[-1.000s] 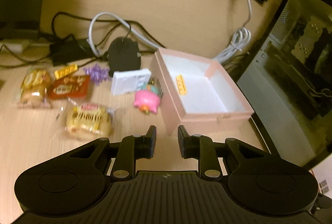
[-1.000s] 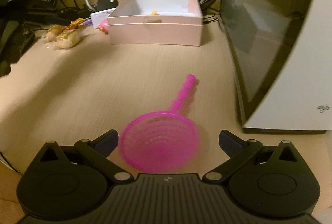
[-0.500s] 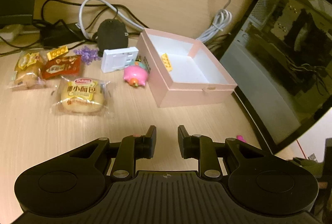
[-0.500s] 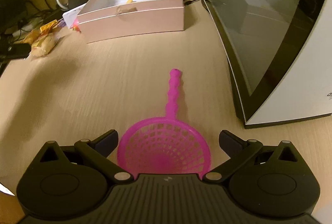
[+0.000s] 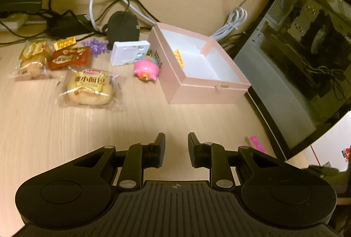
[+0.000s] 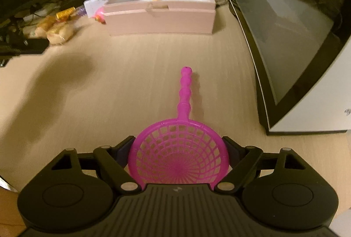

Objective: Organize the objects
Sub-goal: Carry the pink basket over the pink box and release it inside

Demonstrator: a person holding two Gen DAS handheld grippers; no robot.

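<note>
Two fingers grip pink strainer (image 6: pixel 178 155) rim | handle points toward pink box (image 6: pixel 160 17) | left fingers parted, empty

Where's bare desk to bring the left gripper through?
Bare wood runs between the bread packet, the pink box and the left gripper. Crowded: snacks, pig toy and cables left of and behind the box.
</note>
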